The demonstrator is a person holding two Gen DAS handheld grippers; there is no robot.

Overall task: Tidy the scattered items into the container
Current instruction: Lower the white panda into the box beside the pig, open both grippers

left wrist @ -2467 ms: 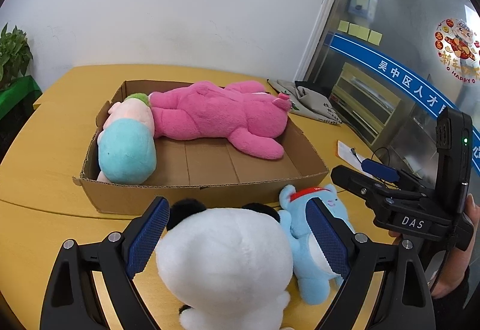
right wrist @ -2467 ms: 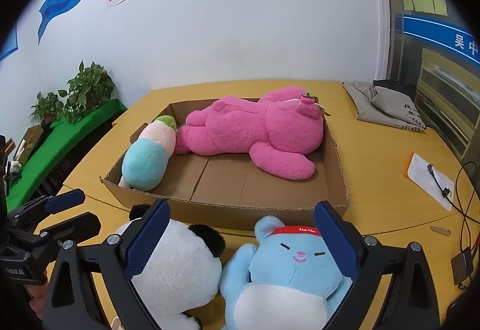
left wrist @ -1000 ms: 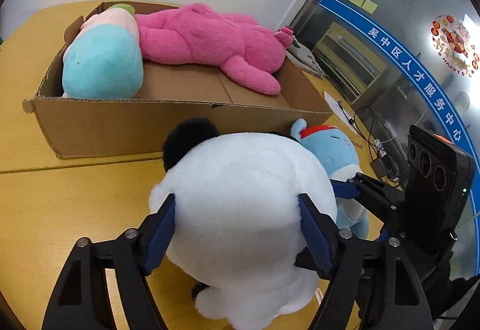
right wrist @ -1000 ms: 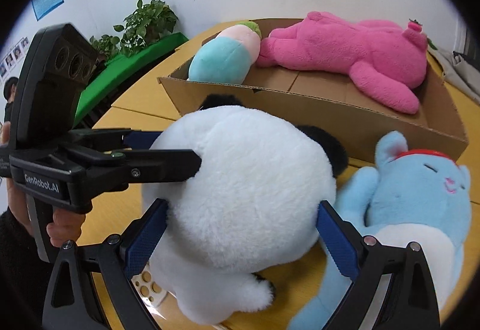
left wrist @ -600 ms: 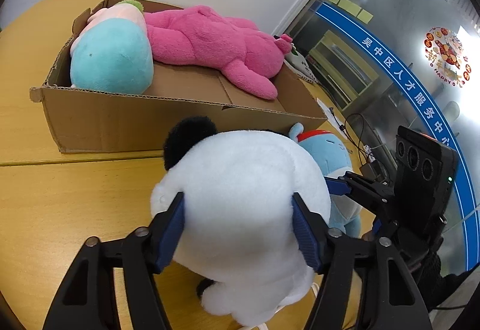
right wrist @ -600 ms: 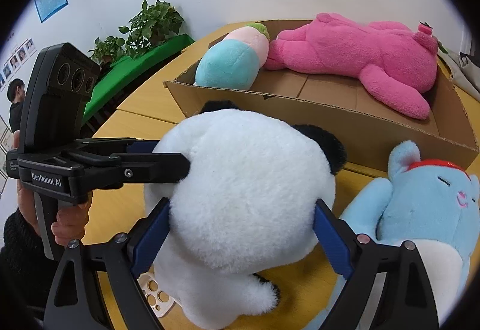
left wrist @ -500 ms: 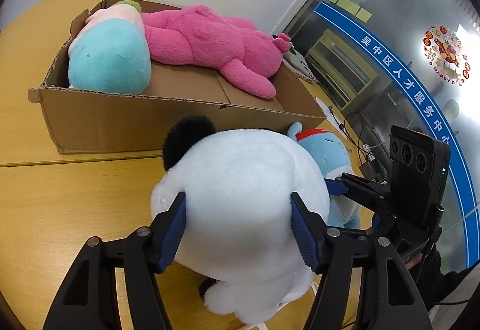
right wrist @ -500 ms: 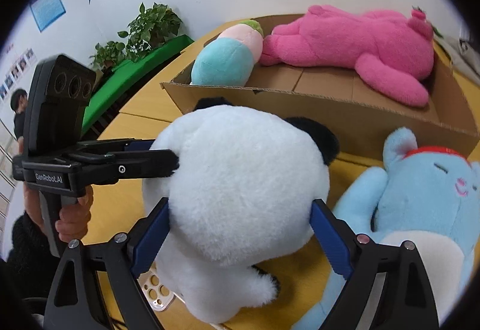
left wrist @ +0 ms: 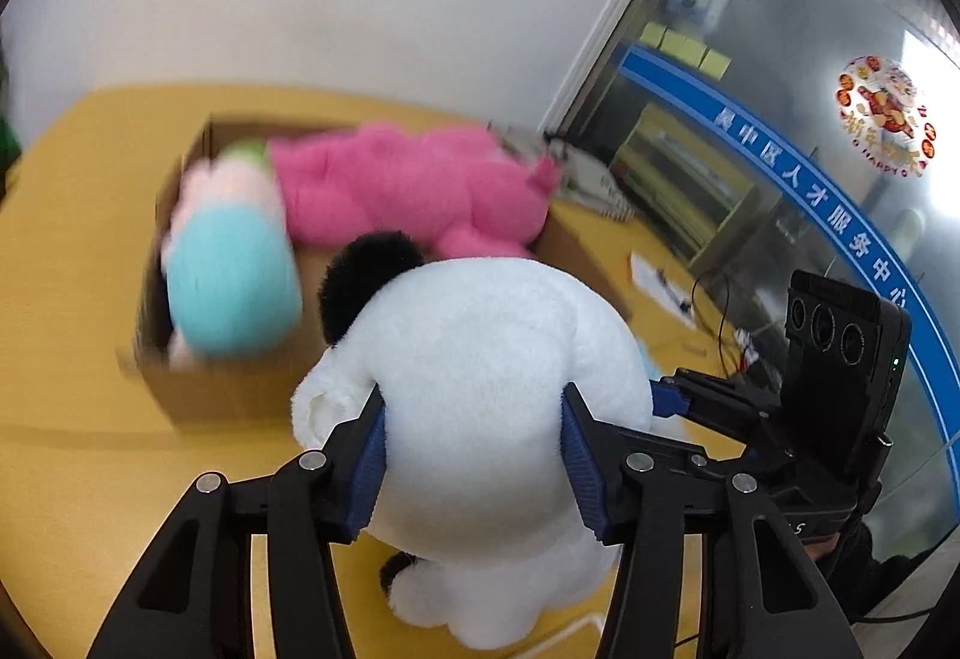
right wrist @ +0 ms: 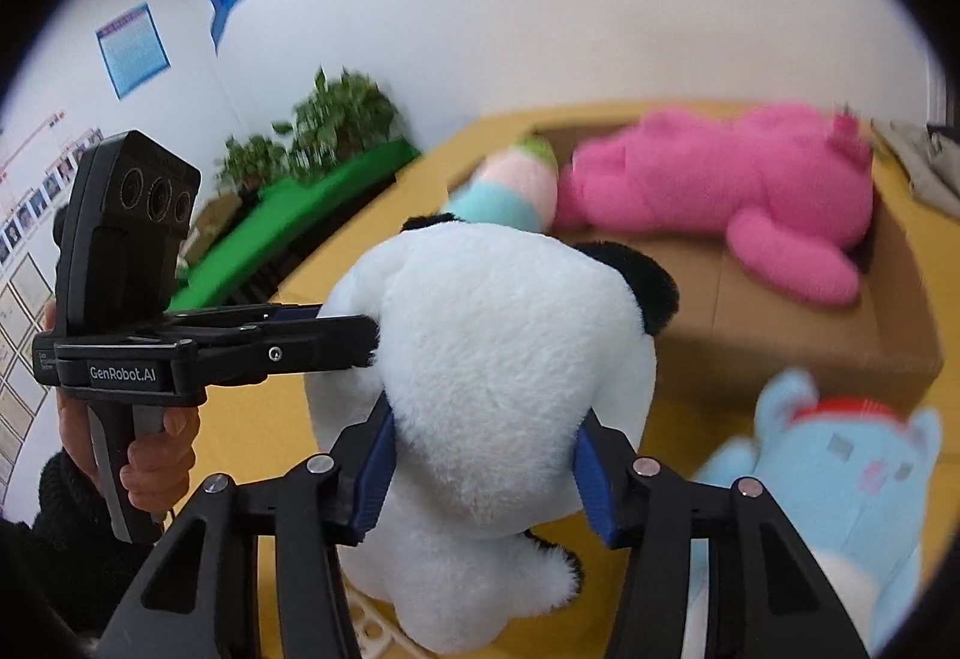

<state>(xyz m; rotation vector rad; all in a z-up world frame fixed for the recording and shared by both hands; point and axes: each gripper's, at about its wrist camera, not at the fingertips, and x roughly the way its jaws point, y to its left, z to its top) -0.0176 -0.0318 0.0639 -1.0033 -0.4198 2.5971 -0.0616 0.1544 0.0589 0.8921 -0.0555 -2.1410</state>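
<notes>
The left tool [left wrist: 474, 449] is clamped on the white panda toy [left wrist: 480, 407], its blue pads [left wrist: 369, 455] pressed deep into the fur on both sides. The right tool [right wrist: 486, 473] is clamped on the same toy [right wrist: 480, 359] from the other side, pads sunk into the plush just as firmly. Both sets of jaws have just been closing, with the panda caught between them. In the right wrist view the left tool is seen reaching in from the left, gripped by a hand [right wrist: 144, 443] in a dark sleeve, its fingertip buried in the toy's flank. In the left wrist view the right tool is seen at the right edge, its tip touching the panda's far side.

The panda is held up in front of the cardboard box [left wrist: 222, 389], black ears toward the box. Inside the box a pink bear [left wrist: 414, 191] is laid along the far wall, and a teal and pink plush [left wrist: 231, 269] is tucked into the left end, touching the bear. A light blue toy [right wrist: 840, 473] with a red cap is left lying on the yellow table [left wrist: 66, 347], just outside the box's near wall. The background is heavily blurred.
</notes>
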